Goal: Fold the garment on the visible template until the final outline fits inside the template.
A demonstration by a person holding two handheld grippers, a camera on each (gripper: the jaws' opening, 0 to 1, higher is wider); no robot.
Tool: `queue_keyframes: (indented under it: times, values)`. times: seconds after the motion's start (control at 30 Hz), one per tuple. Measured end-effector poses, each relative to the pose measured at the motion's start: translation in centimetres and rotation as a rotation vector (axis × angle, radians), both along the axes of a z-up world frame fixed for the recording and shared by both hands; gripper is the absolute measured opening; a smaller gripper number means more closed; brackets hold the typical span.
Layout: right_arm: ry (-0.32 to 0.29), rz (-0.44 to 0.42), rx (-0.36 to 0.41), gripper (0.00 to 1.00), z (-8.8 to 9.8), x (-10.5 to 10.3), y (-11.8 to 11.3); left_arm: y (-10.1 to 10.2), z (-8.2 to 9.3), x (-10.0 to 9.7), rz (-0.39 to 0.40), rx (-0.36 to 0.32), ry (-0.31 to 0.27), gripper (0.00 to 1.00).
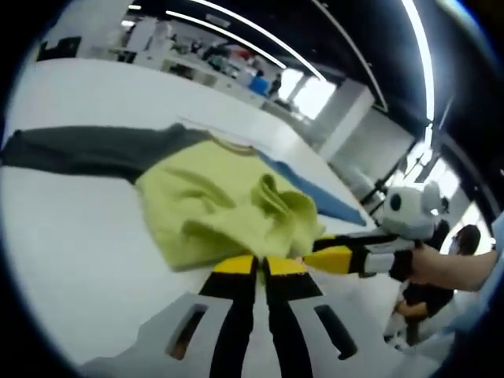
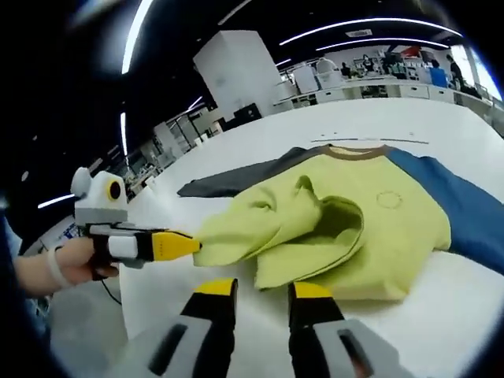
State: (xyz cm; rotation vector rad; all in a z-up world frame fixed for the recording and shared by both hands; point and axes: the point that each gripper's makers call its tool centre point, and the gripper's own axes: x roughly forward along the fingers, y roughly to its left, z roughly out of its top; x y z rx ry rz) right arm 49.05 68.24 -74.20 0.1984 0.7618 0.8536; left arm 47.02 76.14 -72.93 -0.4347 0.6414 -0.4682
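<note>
a wide white table (image 2: 441,331) carries a yellow-green cloth shirt with one dark grey sleeve and one blue sleeve (image 2: 370,213), spread flat except for its hem, which is bunched and lifted toward the near edge. in the right gripper view the shirt lies at about twelve to one o'clock from the right gripper (image 2: 264,295), whose yellow-tipped jaws stand a narrow way apart just short of the folded hem, holding nothing that can be seen. at nine o'clock there, the left gripper (image 2: 193,246), held by a hand (image 2: 55,272), pinches a drawn-out corner of the hem. in the left gripper view its own jaws (image 1: 260,266) are nearly together against the crumpled hem at twelve o'clock, and the right gripper (image 1: 315,250) comes in from three o'clock, tips at the cloth.
</note>
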Motion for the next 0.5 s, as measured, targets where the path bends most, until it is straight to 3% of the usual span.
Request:
queue_keyframes:
  times: [0.17,0.23,0.5]
  values:
    - [0.031,-0.043,0.024,0.09,-0.17,0.52,-0.34,0.02,-0.33,-0.21,0.001,0.0,0.009,0.01]
    - [0.035,-0.045,0.018,0.0,-0.17,0.33,-0.3,0.02,-0.4,-0.29,0.0,0.0,0.011,0.01]
    - [0.035,-0.045,0.002,0.0,-0.28,0.2,-0.9,0.38,-0.43,-0.59,0.002,0.003,0.017,0.01]
